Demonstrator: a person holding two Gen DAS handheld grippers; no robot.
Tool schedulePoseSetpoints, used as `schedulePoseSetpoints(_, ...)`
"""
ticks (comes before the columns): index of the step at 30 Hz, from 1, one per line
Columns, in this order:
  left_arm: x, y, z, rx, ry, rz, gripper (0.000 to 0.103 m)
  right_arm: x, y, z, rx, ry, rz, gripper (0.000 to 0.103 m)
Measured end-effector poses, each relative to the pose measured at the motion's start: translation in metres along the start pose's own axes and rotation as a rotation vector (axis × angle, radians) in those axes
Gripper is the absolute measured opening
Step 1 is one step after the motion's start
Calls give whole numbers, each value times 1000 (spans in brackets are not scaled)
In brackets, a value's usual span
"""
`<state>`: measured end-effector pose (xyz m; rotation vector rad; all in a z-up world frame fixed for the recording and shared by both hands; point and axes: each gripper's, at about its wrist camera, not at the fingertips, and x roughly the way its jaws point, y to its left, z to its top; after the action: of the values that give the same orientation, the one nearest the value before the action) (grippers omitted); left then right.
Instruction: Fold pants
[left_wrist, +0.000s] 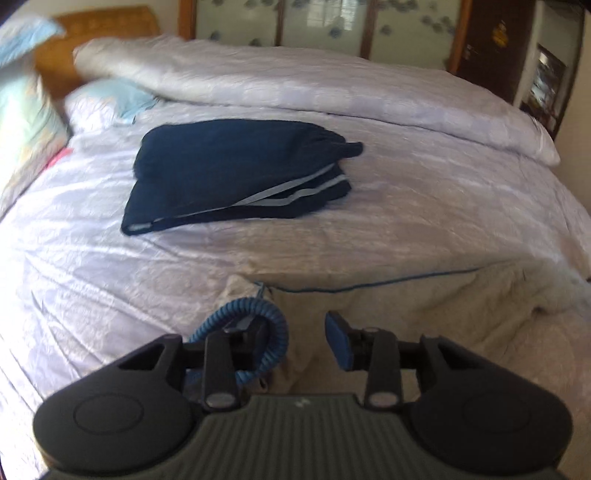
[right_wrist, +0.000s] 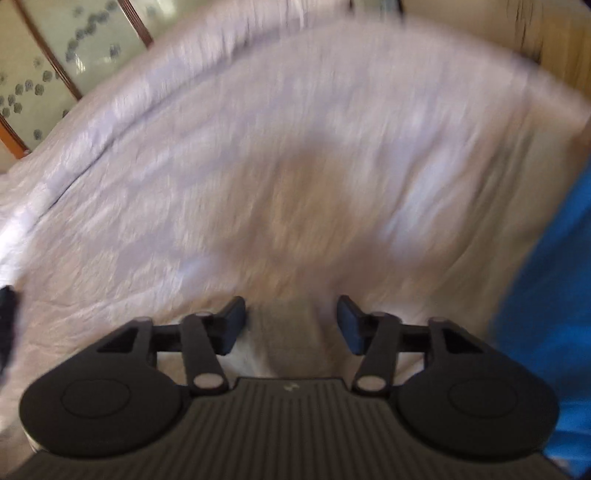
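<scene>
From the left wrist, the navy blue pants with grey side stripes (left_wrist: 236, 173) lie folded in a loose stack on the pale quilted bedspread (left_wrist: 424, 206), well apart from the left gripper (left_wrist: 295, 343), whose jaws stand apart and empty; its blue coiled cord (left_wrist: 266, 332) could snag that uneven stack. The blurred right-wrist view shows the right gripper (right_wrist: 291, 325) parted over bare bedspread, holding nothing.

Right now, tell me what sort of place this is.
Most likely a bedroom. A wide bed under a pale quilted cover fills the view, with pillows by a wooden headboard, and folded navy pants lying on top.
</scene>
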<state>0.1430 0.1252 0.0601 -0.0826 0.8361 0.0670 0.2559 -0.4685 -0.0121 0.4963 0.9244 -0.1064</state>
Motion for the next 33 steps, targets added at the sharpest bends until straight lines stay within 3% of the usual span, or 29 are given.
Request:
schedulePoseSetpoints(2,10,-6,-1,18,-2,67,36,-12,10,0,-59,-75,3,29)
schedulePoseSetpoints(5,36,11,2,-6,25,214,28,-31,17,10,-77,-296,-27,29)
schedulePoseSetpoints(6,44,22,4,-37,29,260,26,-28,18,13,-71,-329,-24,31)
schedulePoseSetpoints(8,58,52,8,-149,53,318,26,-3,31,17,-165,-291,-112,39)
schedulePoseSetpoints(10,64,86,8,-294,83,313,28,18,43,14,-256,-228,-196,46)
schedulePoseSetpoints(11,65,96,7,-348,85,287,30,14,44,11,-263,-251,-211,49)
schedulePoseSetpoints(12,64,103,6,-384,85,263,32,3,42,7,-234,-290,-203,56)
schedulePoseSetpoints(14,54,109,4,-402,62,251,37,-20,31,0,-130,-349,-129,57)
schedulePoseSetpoints(17,38,119,3,-409,12,282,47,-49,11,-11,5,-369,-47,57)
schedulePoseSetpoints(23,3,159,-4,-610,-46,191,44,-56,-13,-45,244,-186,57,50)
schedulePoseSetpoints(25,-11,146,0,-579,-77,154,44,-47,-7,-50,260,-156,71,46)
schedulePoseSetpoints(28,-21,107,15,-486,-104,27,44,-33,2,-47,284,-156,90,45)
schedulePoseSetpoints(31,-5,52,28,-357,-56,-119,44,-14,10,-42,281,-149,98,45)
schedulePoseSetpoints(32,6,32,28,-321,-29,-160,44,-7,13,-40,261,-141,91,41)
schedulePoseSetpoints(33,21,14,27,-289,2,-190,44,-3,18,-39,229,-144,61,11)
